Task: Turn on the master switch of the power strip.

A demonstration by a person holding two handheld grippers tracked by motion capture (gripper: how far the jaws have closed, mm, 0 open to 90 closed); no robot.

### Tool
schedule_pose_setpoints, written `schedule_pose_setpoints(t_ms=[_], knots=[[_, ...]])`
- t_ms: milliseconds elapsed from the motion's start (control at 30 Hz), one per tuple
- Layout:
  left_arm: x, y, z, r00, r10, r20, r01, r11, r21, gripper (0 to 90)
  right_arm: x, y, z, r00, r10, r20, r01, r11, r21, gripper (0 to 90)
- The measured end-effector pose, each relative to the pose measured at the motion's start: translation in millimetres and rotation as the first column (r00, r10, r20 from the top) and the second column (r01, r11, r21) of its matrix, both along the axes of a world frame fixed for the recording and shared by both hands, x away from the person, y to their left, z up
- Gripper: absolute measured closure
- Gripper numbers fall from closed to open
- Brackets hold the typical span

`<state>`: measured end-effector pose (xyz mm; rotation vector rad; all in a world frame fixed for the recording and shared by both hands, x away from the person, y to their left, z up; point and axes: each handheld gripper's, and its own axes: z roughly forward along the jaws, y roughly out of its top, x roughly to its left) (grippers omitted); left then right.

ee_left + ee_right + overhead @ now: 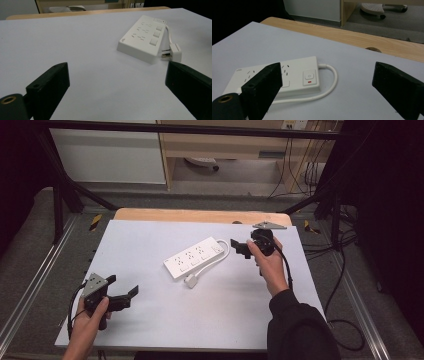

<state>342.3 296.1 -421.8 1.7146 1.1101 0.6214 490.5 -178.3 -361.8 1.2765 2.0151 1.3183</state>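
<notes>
A white power strip (195, 259) lies slantwise in the middle of the white table top (150, 240). Its cord loops around the far end and its white plug (191, 281) rests on the table by the near side. My left gripper (122, 285) is held at the front left, open and empty, well short of the strip. In the left gripper view its jaws (117, 82) stand wide apart, with the strip (143, 37) and plug (175, 51) ahead to the right. My right gripper (239, 248) hovers open just right of the strip's switch end (309, 76), touching nothing.
A wooden desk edge (200, 215) shows beyond the white top's far side. Black frame bars (60, 195) stand around the table. Cables (345, 270) trail over the floor at the right. A chair base (202, 162) sits under the far desk.
</notes>
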Motion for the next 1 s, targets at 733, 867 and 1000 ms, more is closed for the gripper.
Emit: schedule_pose_setpoints(t_ms=[733, 867, 1000], knots=[[-1.7, 1.9, 0.2, 1.0000, 0.002, -0.002, -0.002, 1.0000, -0.002, 5.6, -63.8, -45.1, -11.3, 0.9988, 0.004, 0.049, -0.006, 0.999, 0.031, 8.8], [-2.1, 3.3, 0.5, 1.0000, 0.005, -0.001, -0.005, 1.0000, -0.005, 5.6, -83.2, -51.6, -24.1, 0.9984, 0.009, 0.055, -0.010, 1.000, 0.021, 7.8], [-2.2, 2.0, 0.2, 1.0000, 0.002, -0.002, -0.002, 1.0000, 0.000, 5.6, -104.0, -59.9, -36.9, 0.9986, 0.000, 0.053, 0.000, 1.000, 0.004, 7.2]])
